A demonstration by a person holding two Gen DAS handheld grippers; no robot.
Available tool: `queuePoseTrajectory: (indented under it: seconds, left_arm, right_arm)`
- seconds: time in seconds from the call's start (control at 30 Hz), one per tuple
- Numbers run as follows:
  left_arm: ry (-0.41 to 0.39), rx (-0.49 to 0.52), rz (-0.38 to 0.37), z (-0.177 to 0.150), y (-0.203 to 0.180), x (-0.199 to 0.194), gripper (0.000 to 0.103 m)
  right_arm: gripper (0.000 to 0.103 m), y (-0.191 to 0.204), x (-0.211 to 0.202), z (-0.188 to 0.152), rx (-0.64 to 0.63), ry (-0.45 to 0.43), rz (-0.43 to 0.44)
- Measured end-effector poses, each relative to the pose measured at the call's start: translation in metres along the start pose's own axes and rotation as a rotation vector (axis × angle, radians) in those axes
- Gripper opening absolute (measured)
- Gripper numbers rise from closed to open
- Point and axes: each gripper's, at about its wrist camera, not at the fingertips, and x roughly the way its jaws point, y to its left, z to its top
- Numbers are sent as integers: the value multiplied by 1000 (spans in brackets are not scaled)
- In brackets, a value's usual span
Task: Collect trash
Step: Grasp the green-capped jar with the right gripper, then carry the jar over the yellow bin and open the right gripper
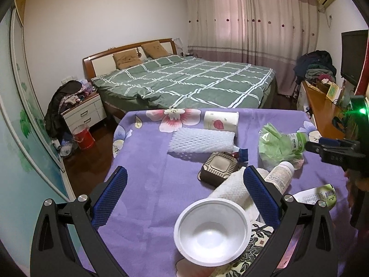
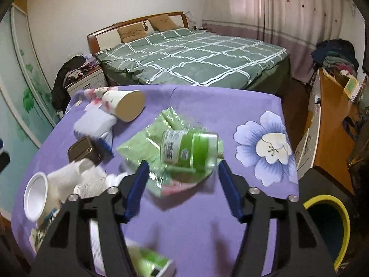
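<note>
Trash lies on a table under a purple flowered cloth [image 1: 143, 184]. My left gripper [image 1: 184, 175] is open and empty; a white plastic cup [image 1: 212, 233] lies on its side between its arms, beside a white foam sleeve [image 1: 233, 189]. My right gripper [image 2: 182, 168] is open, just short of a green-labelled clear bottle [image 2: 191, 147] lying on a green plastic bag [image 2: 138, 147]. In the left wrist view the right gripper [image 1: 309, 146] reaches the bottle [image 1: 296, 140] from the right. A dark square tin [image 1: 218, 167], a white pill bottle [image 1: 280, 175] and a paper cup [image 1: 220, 121] also lie there.
A white foam net pad [image 1: 200, 140] lies at the back of the table. A yellow-rimmed bin [image 2: 327, 228] stands at the table's right. A bed [image 1: 184, 80] is behind, a nightstand [image 1: 85, 113] and red bucket [image 1: 83, 136] at the left, a wooden desk [image 1: 322, 106] at the right.
</note>
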Motion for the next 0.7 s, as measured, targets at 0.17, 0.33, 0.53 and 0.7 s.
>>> queuePoseTrajectory:
  seconds: [0.17, 0.33, 0.53, 0.7]
  left_arm:
    - [1, 11, -17, 0, -8, 3, 99]
    - [2, 19, -30, -1, -12, 3, 99]
    - [9, 28, -44, -3, -15, 4, 99]
    - [10, 29, -54, -5, -15, 2, 99]
  right_arm:
    - [82, 3, 19, 12, 1, 43, -17]
    - [82, 3, 44, 21, -2, 106, -59]
    - [69, -9, 50, 21, 43, 114, -41]
    - [69, -19, 13, 10, 68, 40, -46]
